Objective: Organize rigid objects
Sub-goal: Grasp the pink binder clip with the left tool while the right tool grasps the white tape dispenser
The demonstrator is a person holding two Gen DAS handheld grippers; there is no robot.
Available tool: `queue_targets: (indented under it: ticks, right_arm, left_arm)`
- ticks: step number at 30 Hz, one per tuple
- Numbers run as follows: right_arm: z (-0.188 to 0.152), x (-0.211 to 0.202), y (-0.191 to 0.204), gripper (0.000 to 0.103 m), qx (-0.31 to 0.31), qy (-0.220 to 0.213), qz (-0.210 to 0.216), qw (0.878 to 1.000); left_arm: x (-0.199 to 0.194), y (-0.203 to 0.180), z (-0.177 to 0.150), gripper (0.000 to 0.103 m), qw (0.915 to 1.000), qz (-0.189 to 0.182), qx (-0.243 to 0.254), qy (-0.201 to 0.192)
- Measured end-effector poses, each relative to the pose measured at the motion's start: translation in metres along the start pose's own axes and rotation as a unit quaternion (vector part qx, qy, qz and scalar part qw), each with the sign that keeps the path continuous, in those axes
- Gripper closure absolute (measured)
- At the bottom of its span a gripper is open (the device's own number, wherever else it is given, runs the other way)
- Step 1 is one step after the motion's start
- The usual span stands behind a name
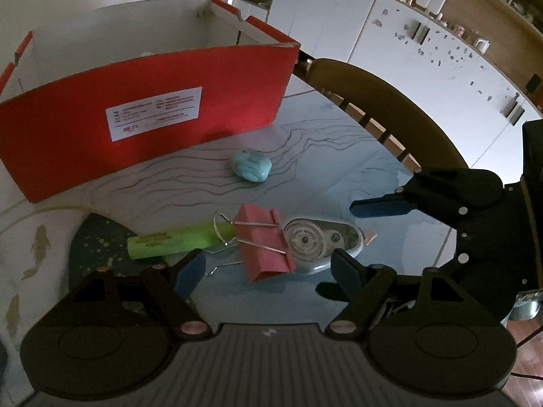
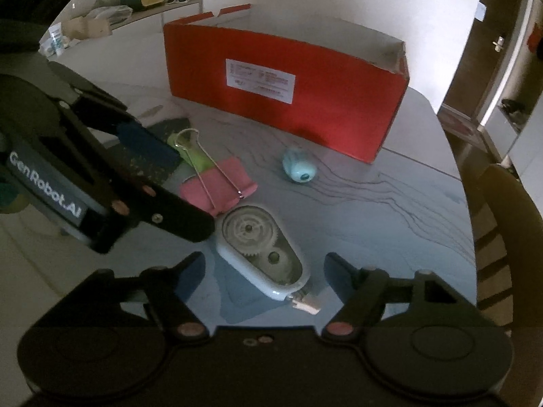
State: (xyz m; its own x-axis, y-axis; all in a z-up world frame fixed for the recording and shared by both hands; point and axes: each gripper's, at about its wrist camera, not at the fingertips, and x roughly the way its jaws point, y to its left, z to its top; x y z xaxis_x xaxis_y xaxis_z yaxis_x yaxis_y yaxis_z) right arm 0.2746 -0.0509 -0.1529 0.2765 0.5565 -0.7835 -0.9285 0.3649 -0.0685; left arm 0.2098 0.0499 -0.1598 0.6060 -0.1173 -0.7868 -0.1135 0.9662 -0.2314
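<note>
**Both claws open over the clutter in front of the red box**

The clip, pink with wire handles, lies on the table in the middle of a small cluster. One handle loop rests over the end of the green tube, which lies to the clip's left in the left wrist view. On the clip's other side, touching or nearly touching it, is the tape dispenser, pale blue with clear gears showing, its tip pointing toward the right wrist camera. The blue lump sits apart from these, between the cluster and the box. The box is red outside, white inside, open at the top, with a white label on its near wall; whether anything lies inside it cannot be told.

The left gripper hangs over the clip with its jaws apart, a blue pad on each side and nothing gripped. The right gripper straddles the dispenser, jaws also apart, pads not pressing on it. Each gripper shows at the edge of the other's view.

A wooden chair stands at the table's far edge, with white cabinets beyond.
</note>
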Motion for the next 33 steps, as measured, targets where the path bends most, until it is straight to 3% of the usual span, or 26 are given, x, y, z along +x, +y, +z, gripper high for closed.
queue_targets:
  ticks: [2, 9, 15, 21, 33]
  right_arm:
    - [0.0, 0.004, -0.001, 0.029, -0.009, 0.001, 0.005, 1.0]
    - [0.005, 0.013, -0.005, 0.031, -0.03, -0.004, 0.031, 0.999]
    - [0.01, 0.018, -0.008, 0.034, -0.026, -0.007, 0.051, 0.998]
    - [0.012, 0.018, -0.008, 0.044, -0.019, -0.009, 0.054, 0.998]
    - [0.001, 0.006, 0.007, 0.046, 0.045, 0.005, 0.018, 0.999]
  left_arm:
    - [0.003, -0.001, 0.0, 0.023, 1.0, 0.002, -0.001, -0.001]
    - [0.01, 0.0, 0.001, 0.046, 1.0, 0.004, -0.005, 0.003]
    - [0.012, 0.001, 0.005, 0.052, 0.9999, 0.005, -0.014, 0.004]
    - [0.013, -0.002, 0.008, 0.068, 0.9999, 0.011, 0.002, 0.01]
    - [0.004, -0.002, 0.001, 0.071, 0.9998, 0.007, 0.011, 0.013]
